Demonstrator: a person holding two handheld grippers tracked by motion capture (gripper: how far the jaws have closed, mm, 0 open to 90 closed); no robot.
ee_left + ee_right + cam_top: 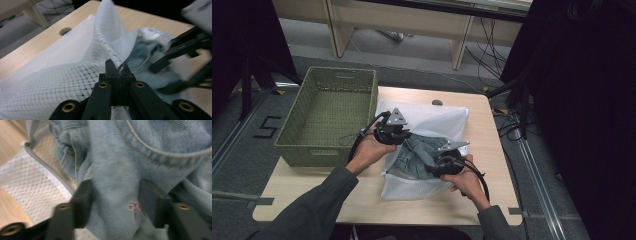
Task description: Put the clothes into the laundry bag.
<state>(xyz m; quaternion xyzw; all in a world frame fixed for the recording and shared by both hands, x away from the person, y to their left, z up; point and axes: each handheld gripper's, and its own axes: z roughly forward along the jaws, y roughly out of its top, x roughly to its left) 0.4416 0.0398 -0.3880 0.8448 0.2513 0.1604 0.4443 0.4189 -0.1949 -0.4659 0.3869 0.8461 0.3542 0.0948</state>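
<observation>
From the high view, a pale wooden table (492, 150) stands on grey floor, a green woven basket (329, 115) at ten o'clock. A white mesh laundry bag (432, 122) lies at centre, blue denim garment (414, 155) at its mouth.

Left gripper view: the left gripper (117, 71) is clamped on the bag's lifted mesh (tented upward).

Right gripper view: the right gripper (115, 195) has its jaws pressed around a denim fold, faded, with a pink bow.

Light wood table (362, 200) on grey carpet floor (242, 145). Pale wooden desk legs (460, 45) at far side, loose cables (492, 50) beneath. Black curtains (582, 100) right and far left. Floor marking "5" (266, 127) at left.
</observation>
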